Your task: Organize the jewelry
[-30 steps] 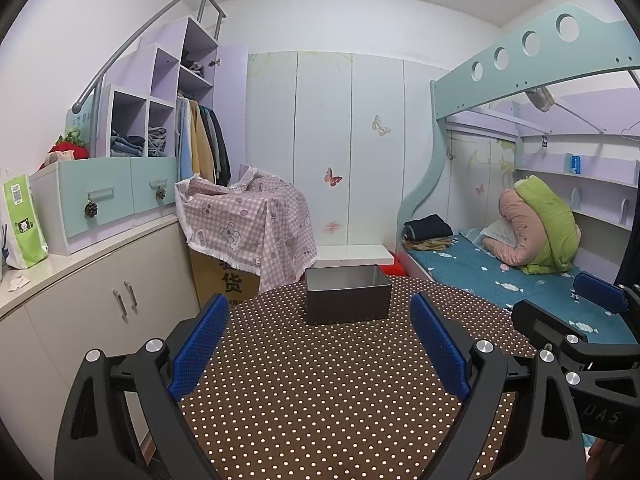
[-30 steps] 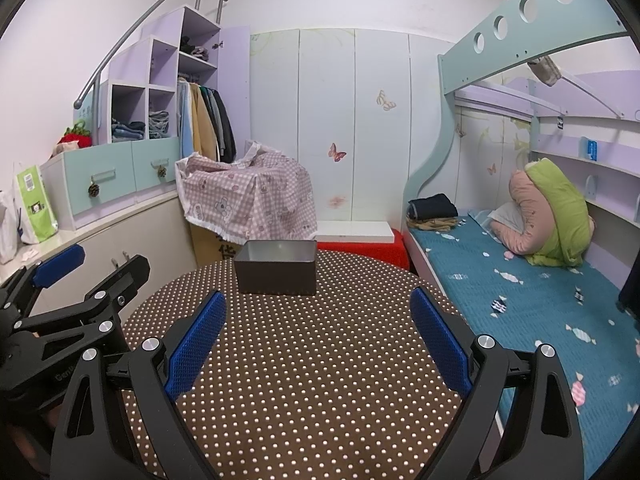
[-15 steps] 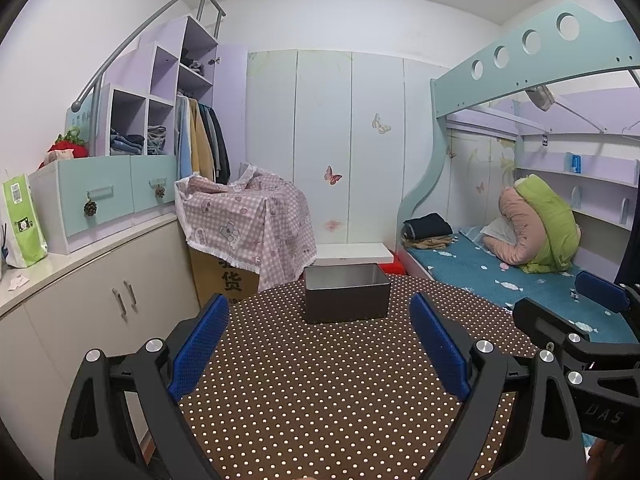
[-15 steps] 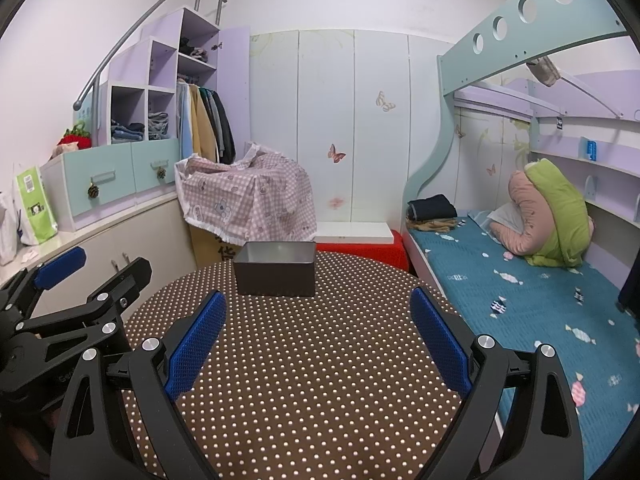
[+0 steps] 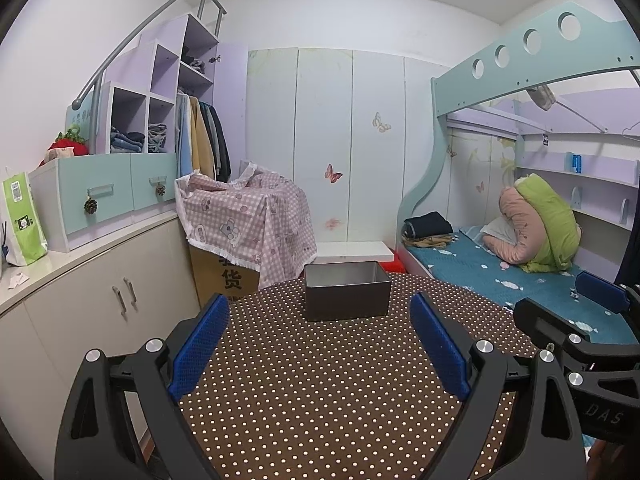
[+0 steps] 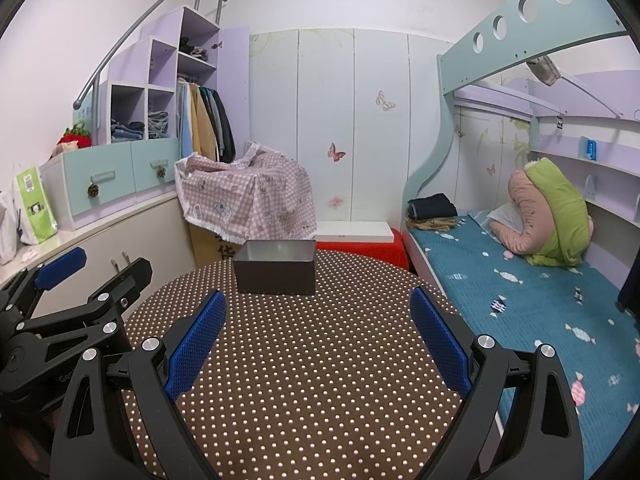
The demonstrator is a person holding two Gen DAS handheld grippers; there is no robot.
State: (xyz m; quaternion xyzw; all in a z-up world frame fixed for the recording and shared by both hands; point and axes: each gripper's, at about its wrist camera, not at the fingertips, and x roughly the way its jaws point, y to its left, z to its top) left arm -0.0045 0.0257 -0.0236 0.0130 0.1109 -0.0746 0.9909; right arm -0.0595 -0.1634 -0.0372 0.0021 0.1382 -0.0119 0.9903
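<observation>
A dark rectangular metal box [image 5: 347,297] with an open top stands at the far edge of a round table with a brown polka-dot cloth [image 5: 320,392]; it also shows in the right wrist view [image 6: 275,266]. My left gripper [image 5: 319,348] is open and empty, held above the near part of the table. My right gripper [image 6: 317,344] is open and empty too, beside the left one. Each gripper shows at the edge of the other's view. No jewelry is visible; the inside of the box is hidden.
A low cabinet [image 5: 92,304] runs along the left with a green bag [image 5: 22,220]. A cardboard box under a pink checked cloth [image 5: 248,220] stands behind the table. A bunk bed with a teal cover [image 6: 520,300] is on the right.
Both grippers have drifted very slightly; the box sits a touch lower and nearer in the views. Both stay open and empty.
</observation>
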